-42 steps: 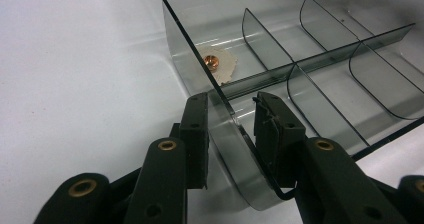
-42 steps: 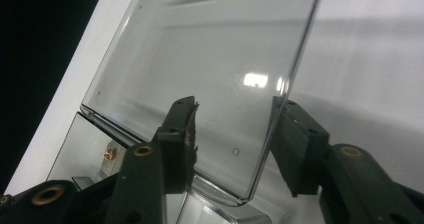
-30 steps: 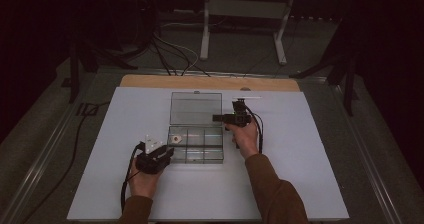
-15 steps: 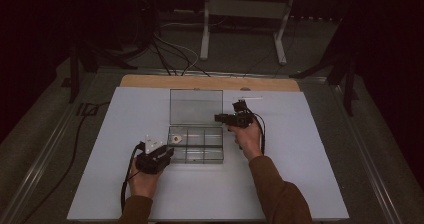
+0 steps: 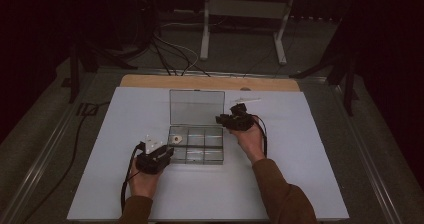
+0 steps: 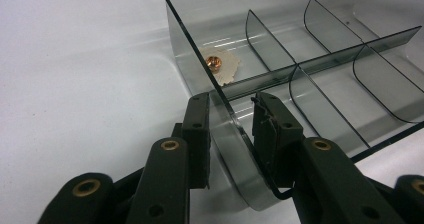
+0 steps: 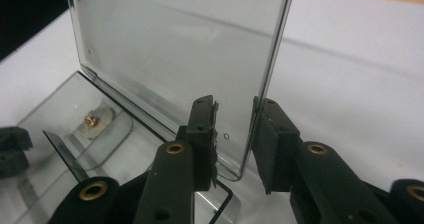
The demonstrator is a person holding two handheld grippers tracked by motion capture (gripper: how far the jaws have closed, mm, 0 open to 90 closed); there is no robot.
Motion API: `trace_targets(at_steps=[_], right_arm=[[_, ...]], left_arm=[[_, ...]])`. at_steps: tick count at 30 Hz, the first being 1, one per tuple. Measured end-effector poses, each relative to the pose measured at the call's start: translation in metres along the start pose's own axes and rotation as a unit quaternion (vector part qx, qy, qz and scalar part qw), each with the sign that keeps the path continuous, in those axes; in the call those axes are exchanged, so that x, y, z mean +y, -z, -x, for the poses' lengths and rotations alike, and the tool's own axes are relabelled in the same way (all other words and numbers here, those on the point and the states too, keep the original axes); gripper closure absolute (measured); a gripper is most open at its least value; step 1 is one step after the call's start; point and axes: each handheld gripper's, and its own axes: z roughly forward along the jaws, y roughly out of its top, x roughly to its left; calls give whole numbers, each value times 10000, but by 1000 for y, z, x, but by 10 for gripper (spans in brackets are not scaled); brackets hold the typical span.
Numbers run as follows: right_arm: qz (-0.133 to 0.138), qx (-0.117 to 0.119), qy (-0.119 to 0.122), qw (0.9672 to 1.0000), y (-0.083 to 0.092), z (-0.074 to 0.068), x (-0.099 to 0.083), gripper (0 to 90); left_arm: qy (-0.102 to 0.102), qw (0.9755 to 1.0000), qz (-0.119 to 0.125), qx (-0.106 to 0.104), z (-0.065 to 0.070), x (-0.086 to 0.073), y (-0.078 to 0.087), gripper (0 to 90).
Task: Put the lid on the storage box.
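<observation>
High view: a clear compartment box [image 5: 196,145] sits mid-tabletop [image 5: 310,149] with its lid [image 5: 196,106] standing upright at the far edge; the left gripper [image 5: 161,153] meets the box's near-left corner and the right gripper [image 5: 225,120] reaches the lid's right edge. Left gripper view: the jaws straddle the box's rounded corner wall, the pad [image 6: 200,134] on the outside touching or nearly touching it while the inner pad stands a little off, so this reads as a loose bracket, not a firm pinch; a small washer with a copper-coloured piece [image 6: 216,64] lies in the adjoining corner compartment. Right gripper view: the jaws have just been closing around the lid's edge, which stands between them with a visible gap to the right pad, so they are not yet pinching it. Risks, as I judge them: if the right jaws push or pull the lid while the left grip is this slack, the box could slide or tip and jolt the small part out; a pinch so close to the lid's corner could also slip off the smooth plastic, letting the lid drop.
</observation>
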Motion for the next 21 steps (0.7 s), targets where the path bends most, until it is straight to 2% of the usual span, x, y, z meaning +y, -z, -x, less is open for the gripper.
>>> trace_targets(at_steps=[4, 5, 10, 14, 21], right_arm=[[-2, -88, 166, 9998, 1, -3, 0, 710], [7, -127, 276, 9995, 3, -5, -1, 710], [17, -195, 422, 9989, 4, -8, -2, 711], [-17, -322, 690, 9971, 6, -12, -3, 713], [-19, -421, 857, 9954, 8, -16, -4, 718]], left_arm=[[4, 10000, 3, -1, 0, 0, 0, 712], [3, 10000, 2, 0, 0, 0, 0, 712], [6, 10000, 2, -1, 0, 0, 0, 712], [5, 10000, 4, -5, 0, 0, 0, 712], [11, 10000, 15, -12, 0, 0, 0, 711]])
